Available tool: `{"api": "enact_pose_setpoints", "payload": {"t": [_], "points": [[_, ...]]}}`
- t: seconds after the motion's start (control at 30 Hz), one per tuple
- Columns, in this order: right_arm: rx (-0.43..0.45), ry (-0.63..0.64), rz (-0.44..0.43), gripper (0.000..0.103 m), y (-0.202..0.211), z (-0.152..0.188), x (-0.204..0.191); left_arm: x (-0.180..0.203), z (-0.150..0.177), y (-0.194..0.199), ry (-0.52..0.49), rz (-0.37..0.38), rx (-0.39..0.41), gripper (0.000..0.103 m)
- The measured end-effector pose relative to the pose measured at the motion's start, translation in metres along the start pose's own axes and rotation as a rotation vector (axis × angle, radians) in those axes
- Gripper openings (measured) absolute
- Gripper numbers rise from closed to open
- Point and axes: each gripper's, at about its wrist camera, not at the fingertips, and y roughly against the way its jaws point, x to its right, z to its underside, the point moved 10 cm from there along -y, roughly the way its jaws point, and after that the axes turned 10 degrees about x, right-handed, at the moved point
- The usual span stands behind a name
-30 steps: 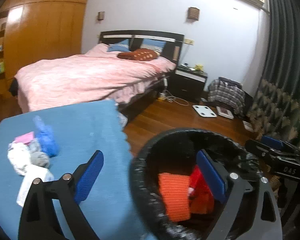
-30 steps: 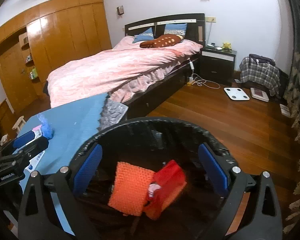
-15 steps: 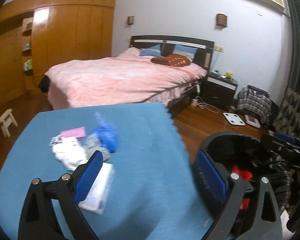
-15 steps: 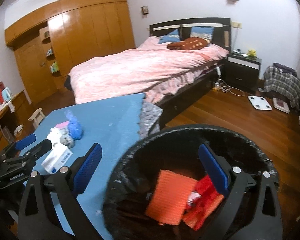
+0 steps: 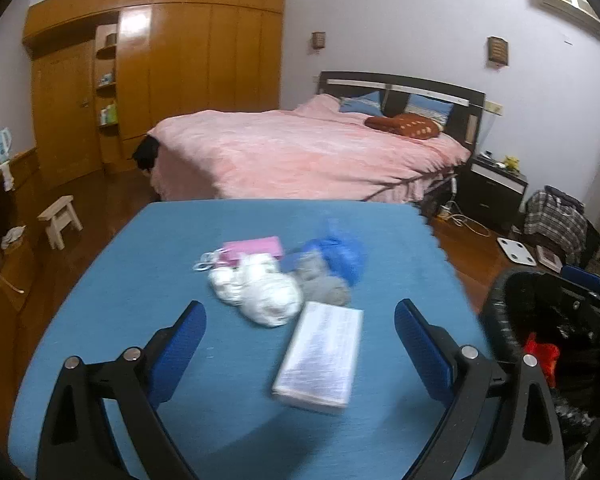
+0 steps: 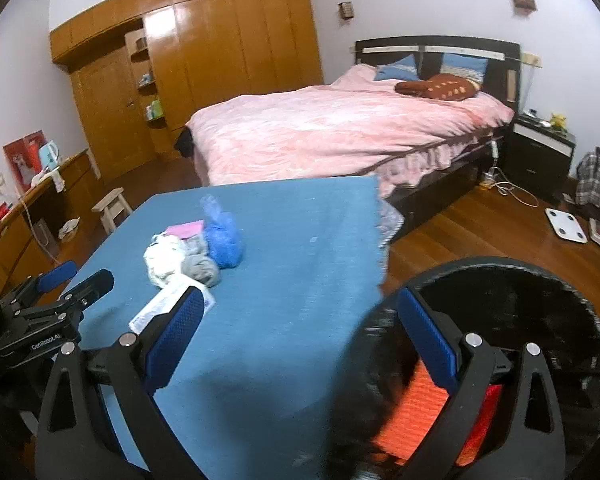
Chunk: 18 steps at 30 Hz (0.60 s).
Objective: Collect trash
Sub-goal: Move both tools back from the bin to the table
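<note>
A pile of trash lies on the blue table (image 5: pixel 148 280): a white tissue pack (image 5: pixel 320 354), crumpled white paper (image 5: pixel 260 292), a grey wad (image 5: pixel 324 284), a blue plastic bag (image 5: pixel 336 254) and a pink packet (image 5: pixel 256 246). My left gripper (image 5: pixel 300 340) is open and empty, just short of the tissue pack. The black bin (image 6: pixel 540 304) stands right of the table and holds orange (image 6: pixel 416 416) and red trash (image 5: pixel 540 354). My right gripper (image 6: pixel 300 336) is open and empty over the table edge and bin rim. The pile also shows in the right wrist view (image 6: pixel 192 252).
A pink bed (image 5: pixel 308 152) stands behind the table. A small wooden stool (image 5: pixel 60 216) and a desk (image 5: pixel 0 216) are at the left. A nightstand (image 5: pixel 492 188), a white scale (image 5: pixel 516 250) and a plaid bag (image 5: pixel 556 220) are on the wooden floor at the right.
Both grippers have swung left, away from the bin and toward the table. The trash pile has come to the middle of the left wrist view. Both stay open.
</note>
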Motion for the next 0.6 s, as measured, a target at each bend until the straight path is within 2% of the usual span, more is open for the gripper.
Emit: {"api": "enact_pose_setpoints", "payload": {"t": [0.33,0.6], "points": [[-0.082,0.050,-0.080,0.095,-0.041,0.032,-0.073,-0.075,0.023,-0.001,0.004,-0.104,-0.019,0.093],[-0.164,0.092,-0.133,0.095,-0.064,0.067,-0.116,-0.111,0.040,-0.003,0.044,-0.135,-0.048,0.093]]}}
